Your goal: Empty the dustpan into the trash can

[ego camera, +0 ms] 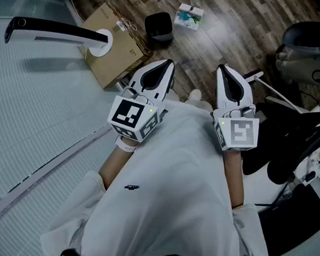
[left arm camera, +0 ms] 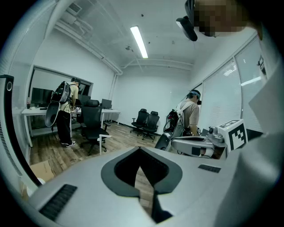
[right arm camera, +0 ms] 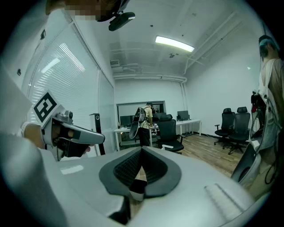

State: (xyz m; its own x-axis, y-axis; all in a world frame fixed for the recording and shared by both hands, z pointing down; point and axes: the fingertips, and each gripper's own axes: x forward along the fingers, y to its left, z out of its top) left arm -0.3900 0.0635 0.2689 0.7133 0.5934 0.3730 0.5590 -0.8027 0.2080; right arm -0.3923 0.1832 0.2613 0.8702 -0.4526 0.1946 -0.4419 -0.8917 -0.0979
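Note:
My left gripper [ego camera: 167, 63] and right gripper [ego camera: 221, 67] are held side by side in front of the person's white shirt, pointing out over the wooden floor. Both are shut, with nothing between the jaws, as the left gripper view [left arm camera: 140, 149] and right gripper view [right arm camera: 142, 149] show. A small black trash can [ego camera: 159, 27] stands on the floor well beyond the left gripper. Just past it lies a white and teal object [ego camera: 188, 15] that may be the dustpan; I cannot tell for sure. Neither gripper is near either thing.
A cardboard box [ego camera: 112, 46] sits at the left of the trash can, next to a tall black fan on a white base [ego camera: 57, 32]. A black office chair [ego camera: 297, 148] and a backpack [ego camera: 306, 51] are at the right. Other people stand by desks [left arm camera: 66, 116] [left arm camera: 191, 115].

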